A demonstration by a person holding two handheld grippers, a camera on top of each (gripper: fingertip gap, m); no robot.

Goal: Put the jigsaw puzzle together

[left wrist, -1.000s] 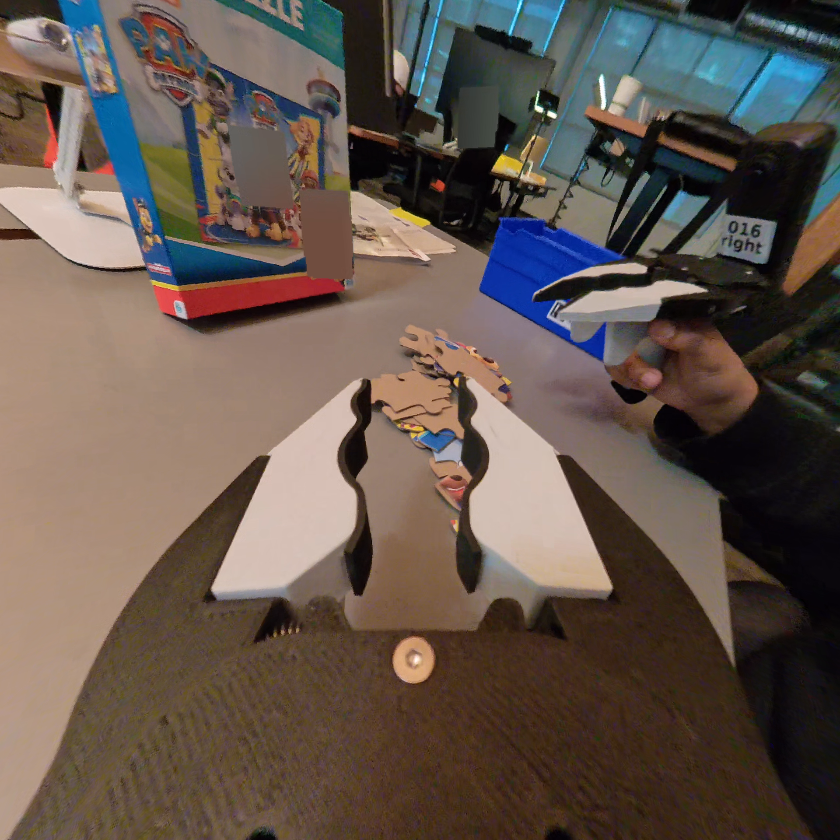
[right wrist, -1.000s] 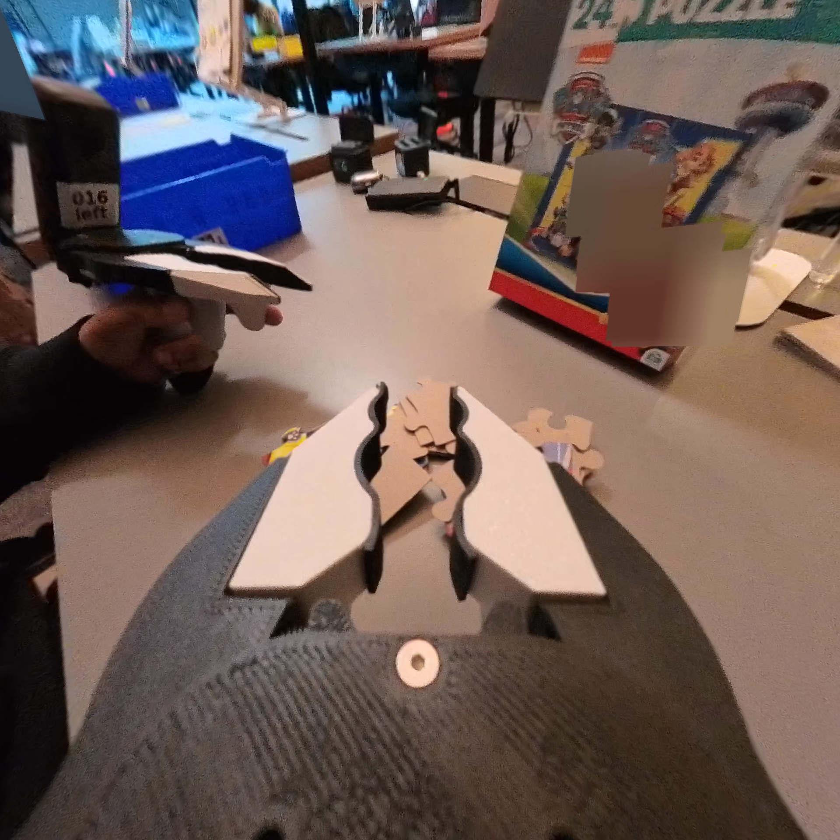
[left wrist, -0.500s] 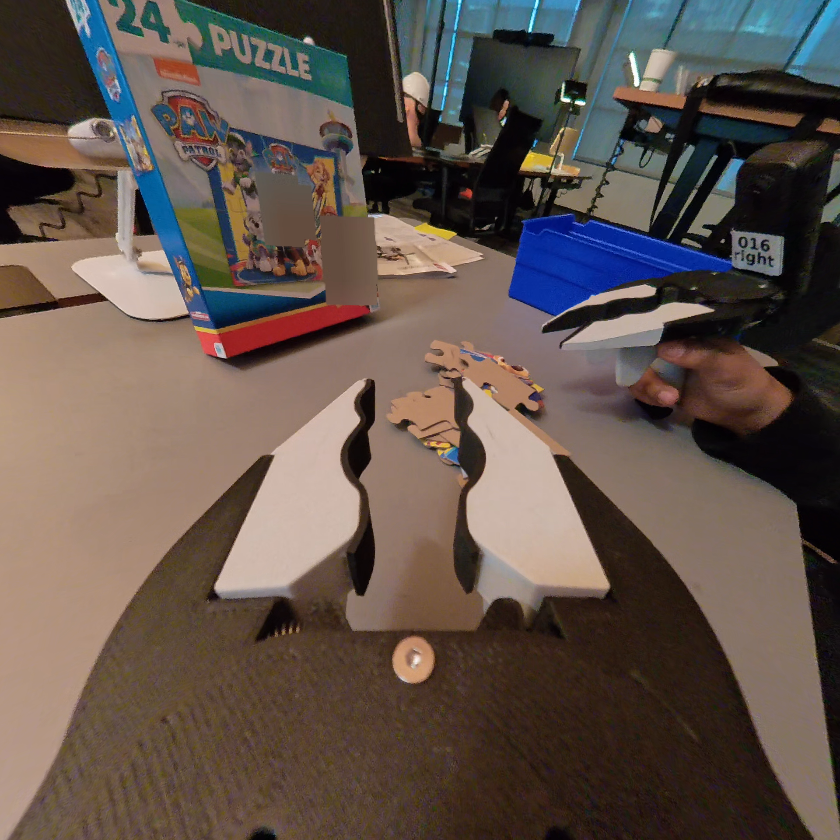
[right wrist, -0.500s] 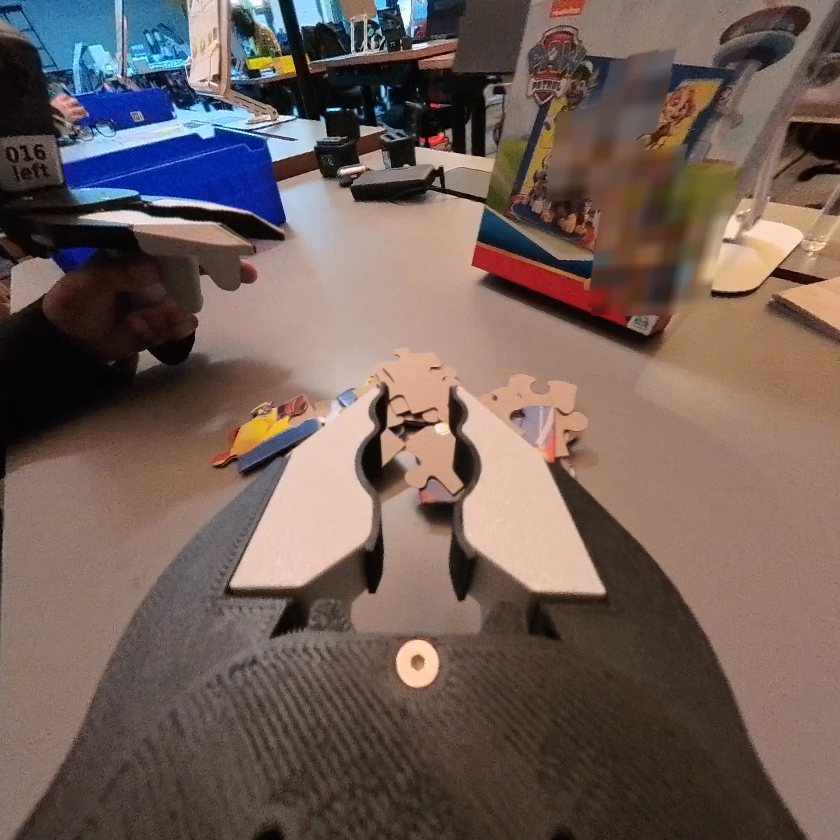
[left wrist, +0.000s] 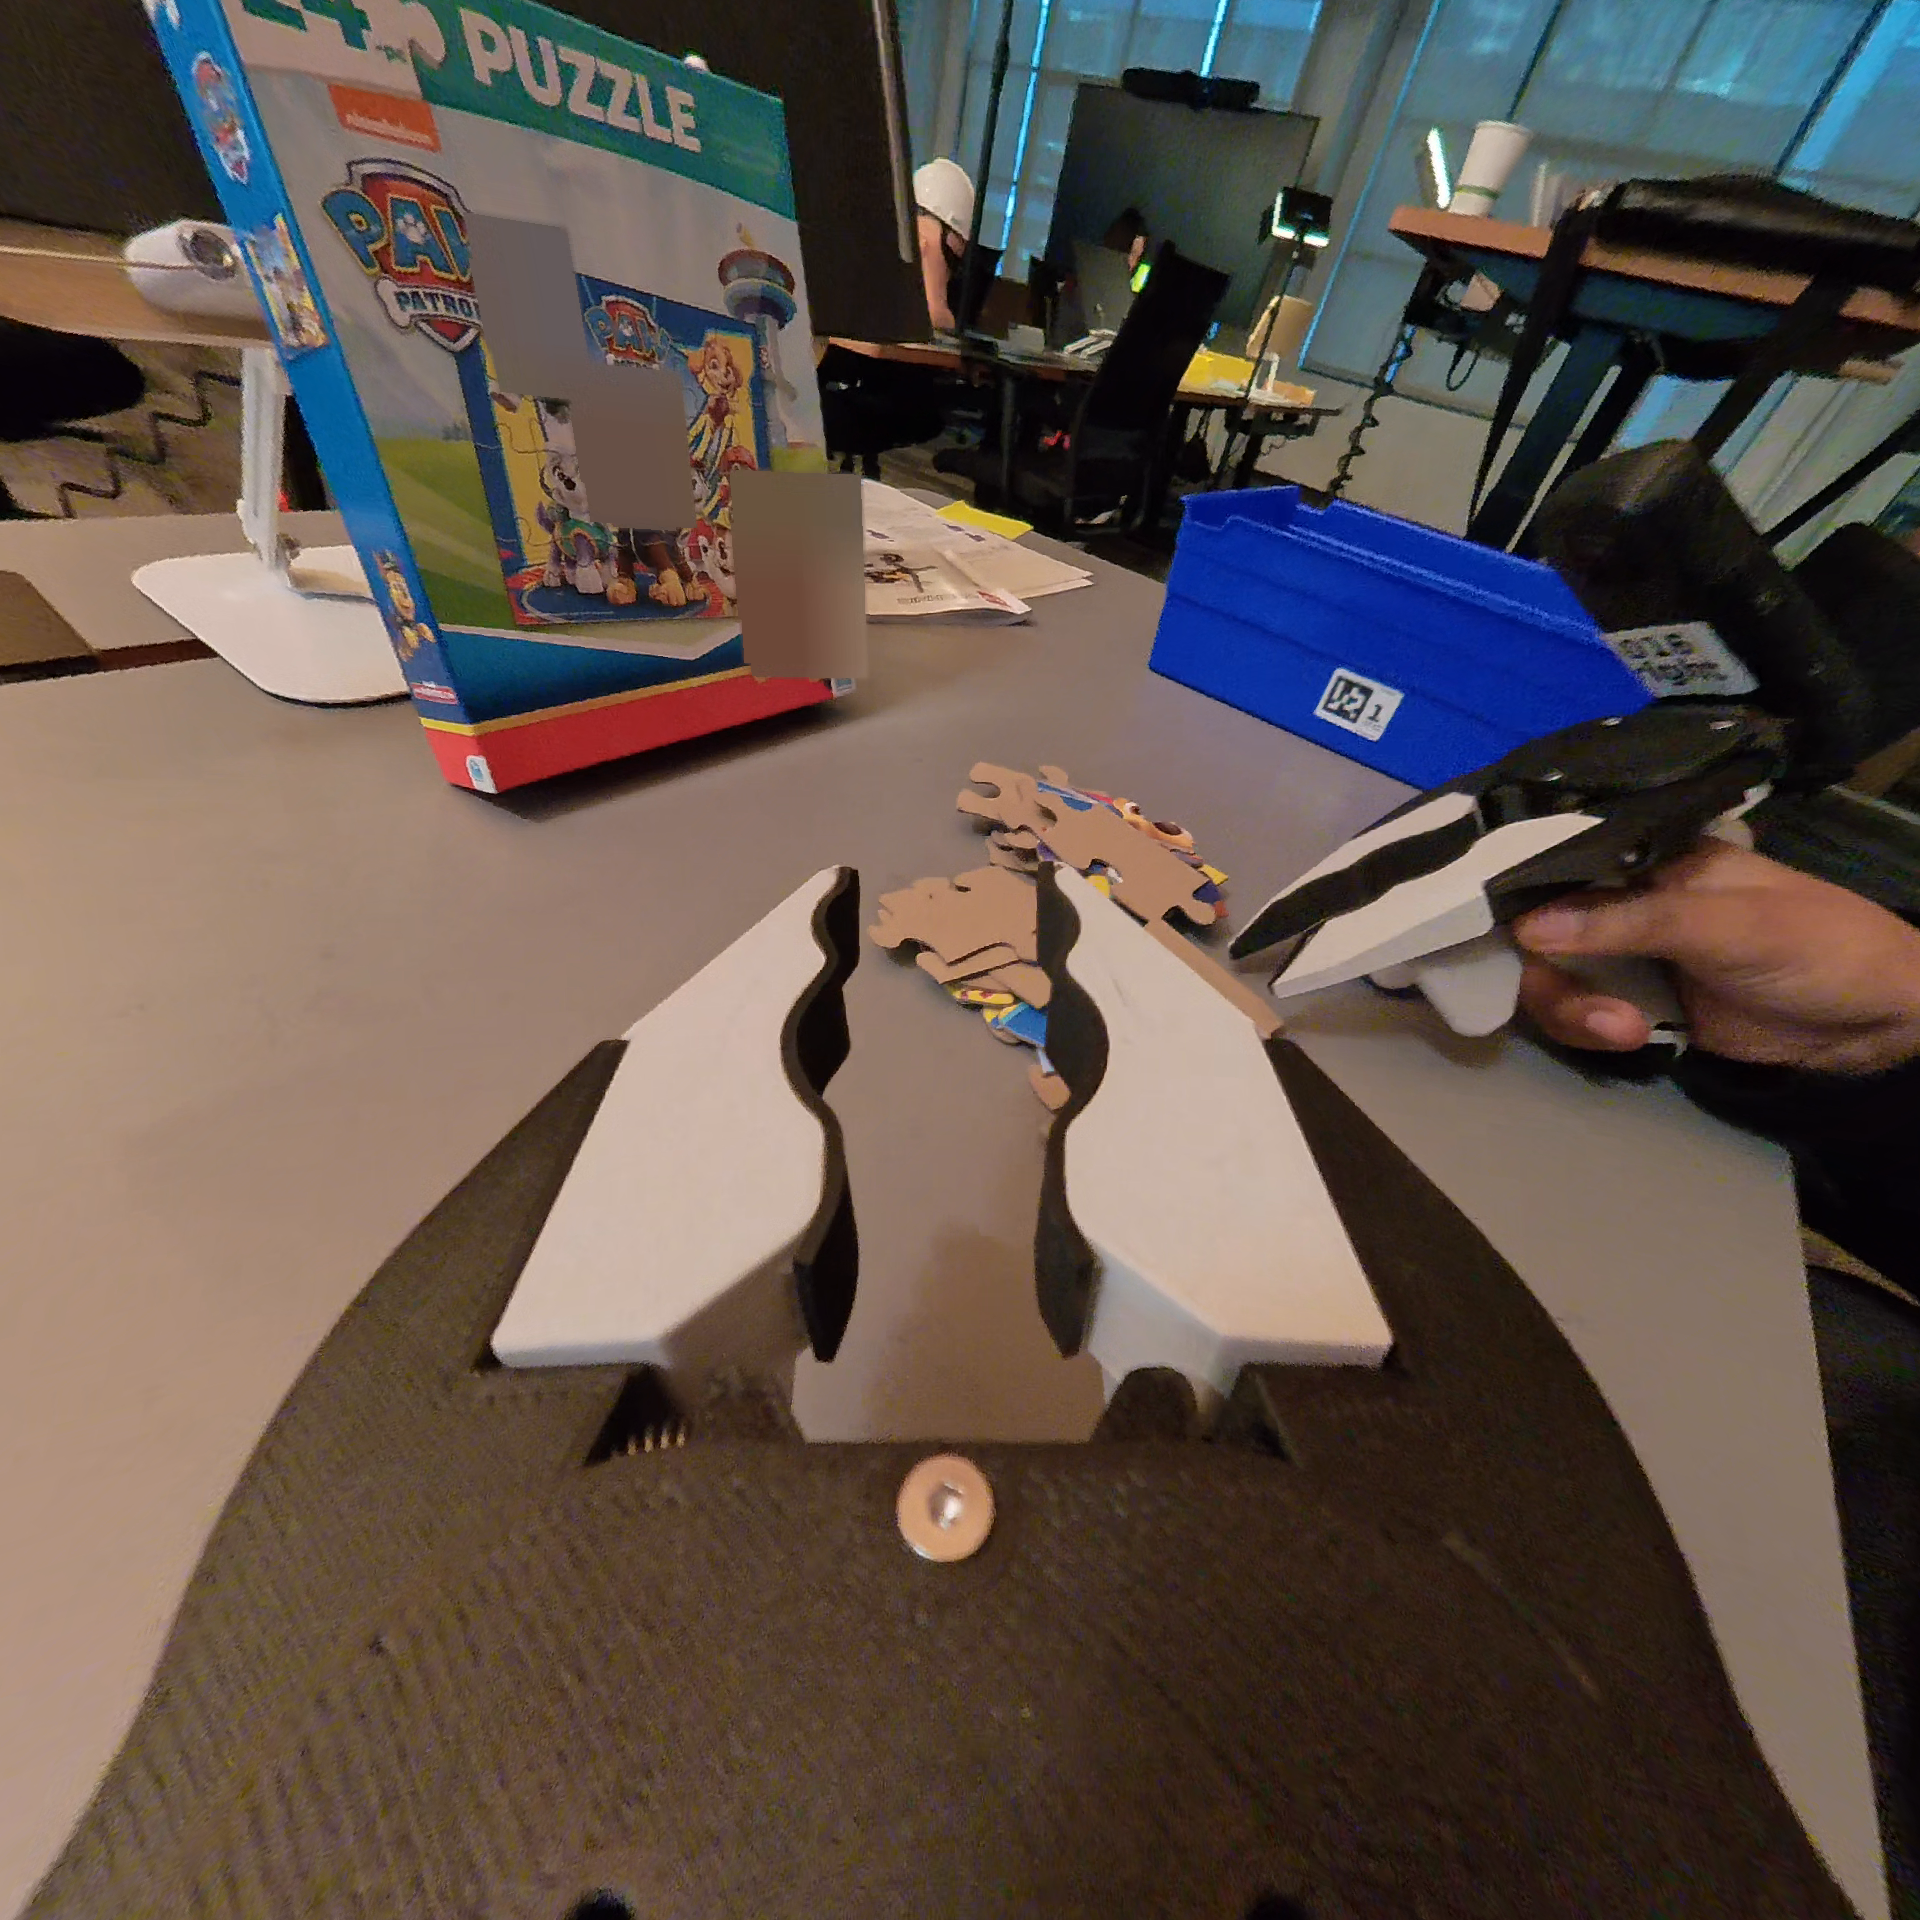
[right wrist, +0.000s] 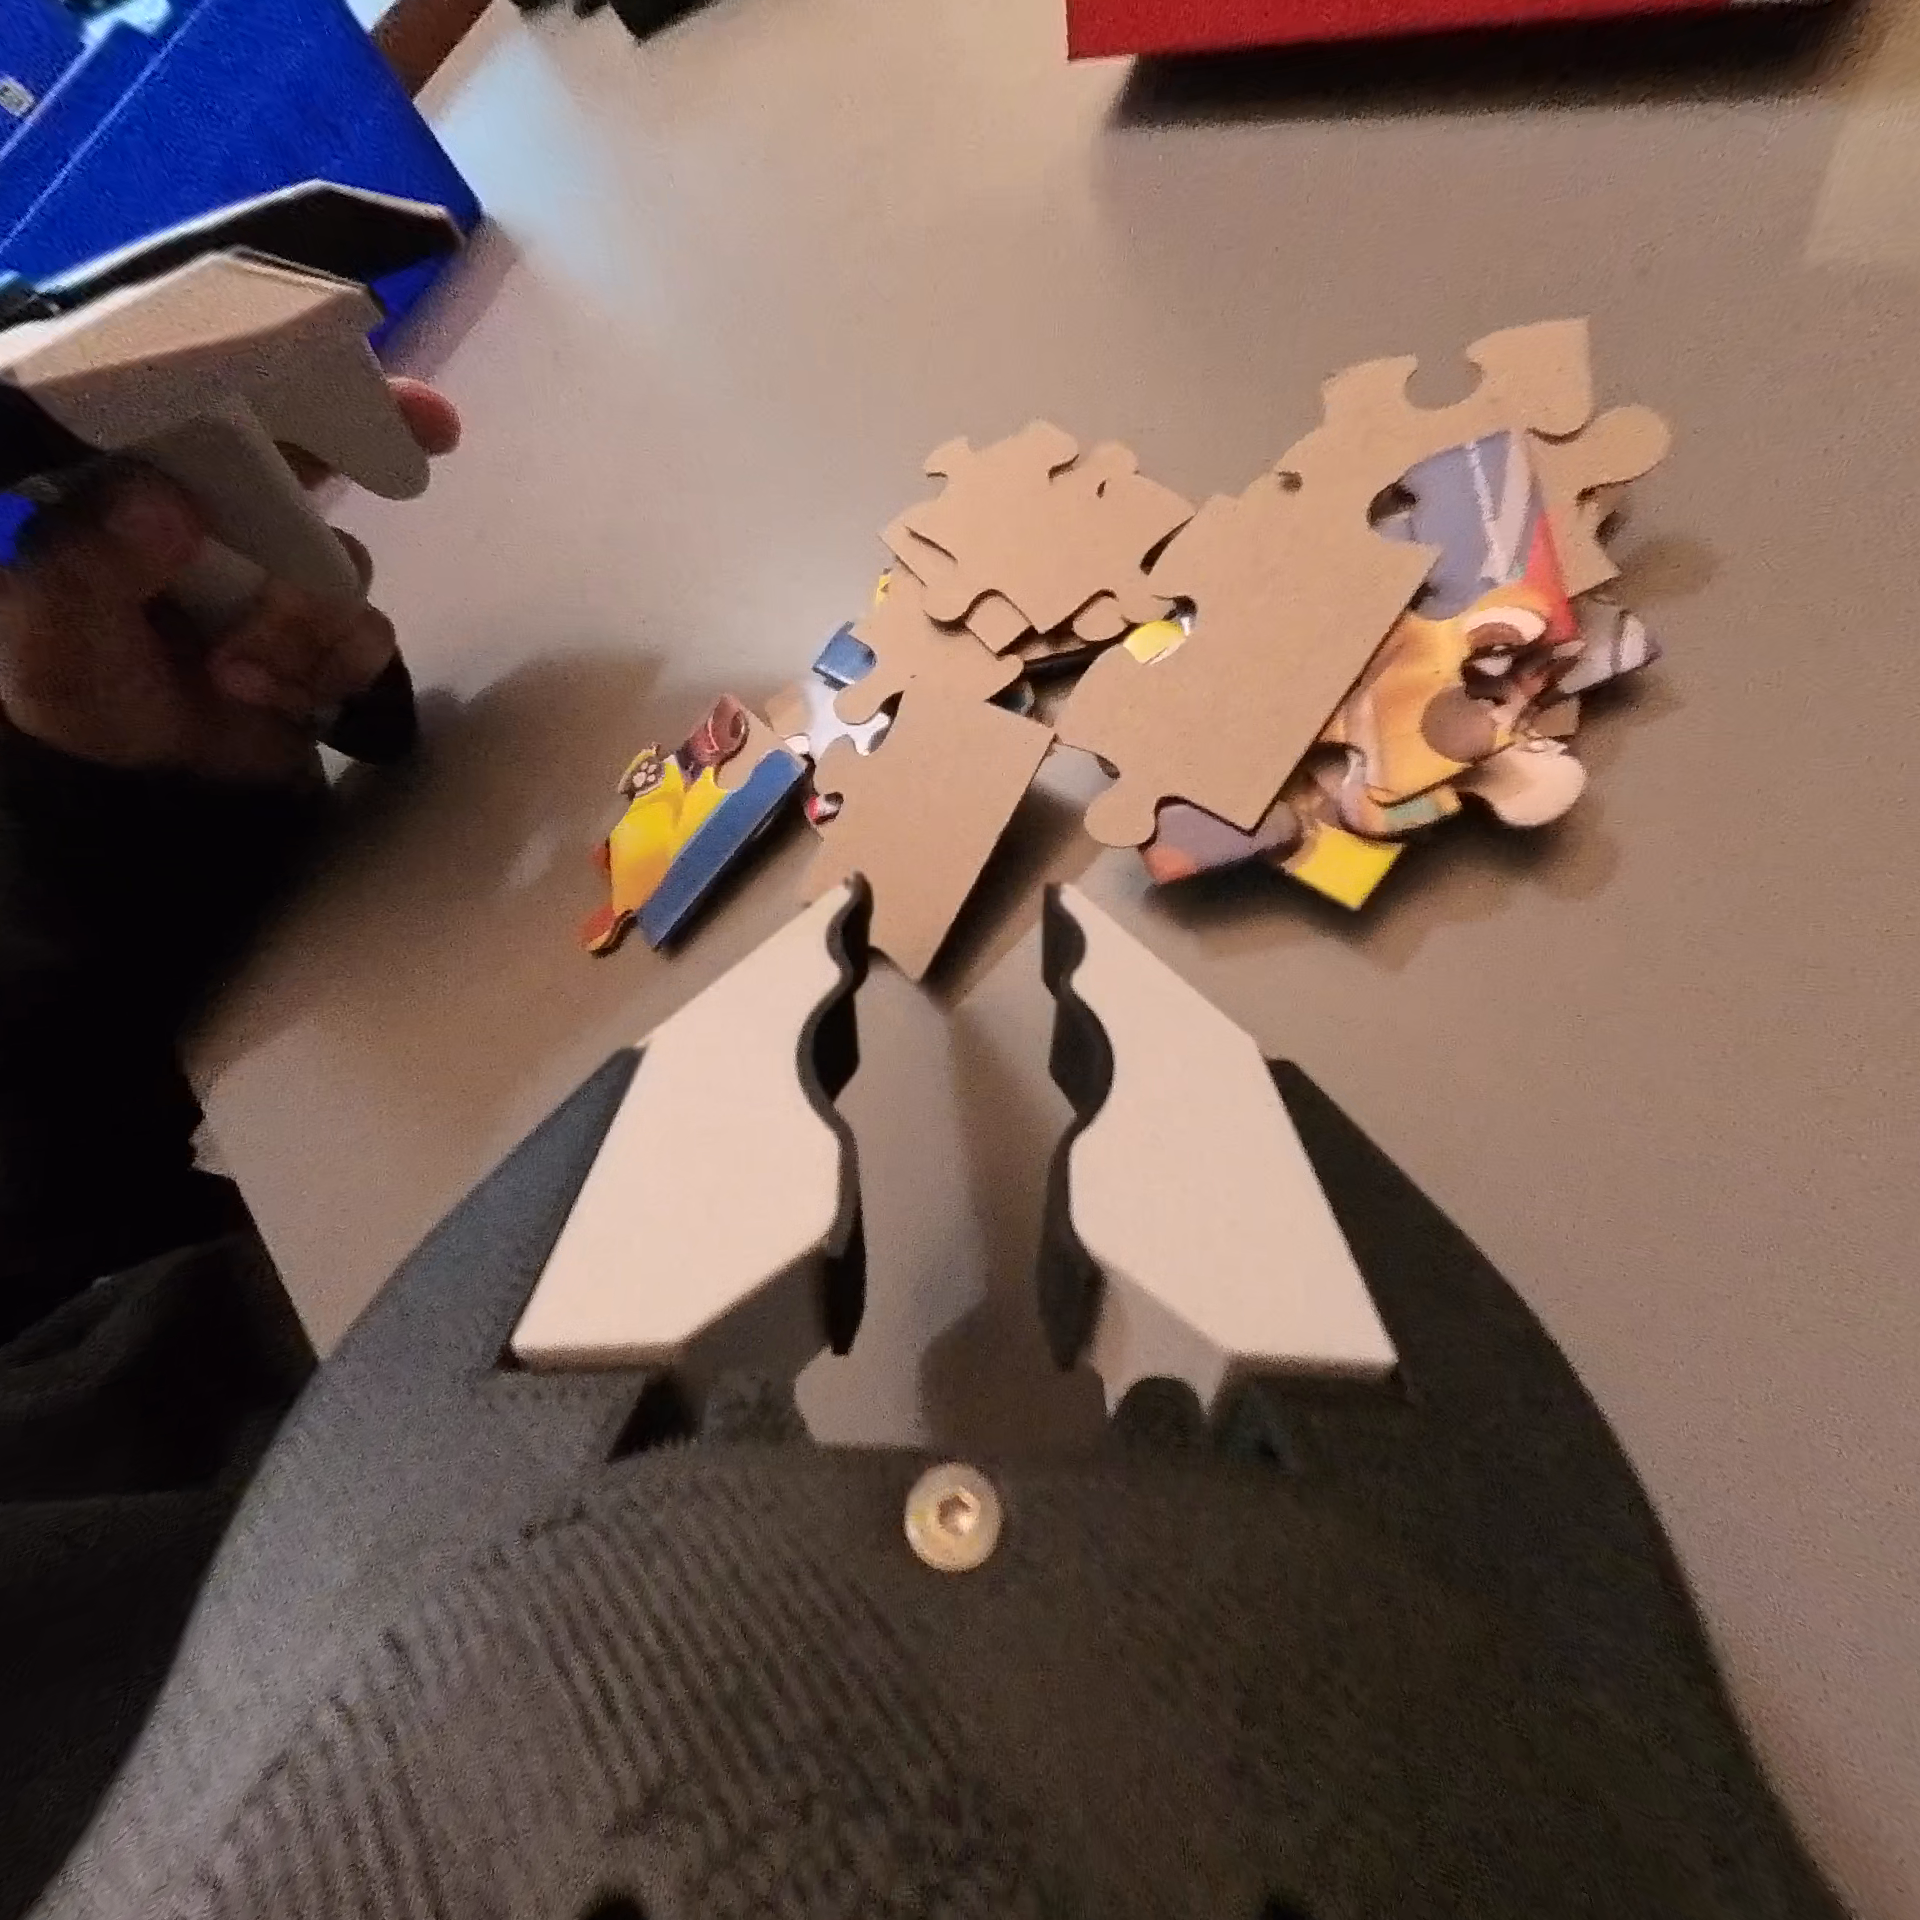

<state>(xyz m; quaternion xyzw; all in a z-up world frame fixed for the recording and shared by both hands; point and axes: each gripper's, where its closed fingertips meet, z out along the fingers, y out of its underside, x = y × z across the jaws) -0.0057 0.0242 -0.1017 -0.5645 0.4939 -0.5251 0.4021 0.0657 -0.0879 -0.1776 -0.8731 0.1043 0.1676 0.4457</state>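
While I hold both tools over the grey surface (right wrist: 1558, 1039): nothing is gripped in either one.
Right jaws (right wrist: 951, 914): partly open, tipped down at the puzzle pieces (right wrist: 1039, 540).
Nearest piece: a brown piece (right wrist: 935, 810), plain side up, pokes one corner in between my tips.
Its side: the corner sits close by my left fingertip (right wrist: 847, 914); I cannot tell if it touches. It is well clear of the other fingertip.
Its long way: away from me, leaning a little right.
Left jaws (left wrist: 945, 883): partly open over bare surface; the pile lies ahead and to the right.
Nearer: my right jaws.
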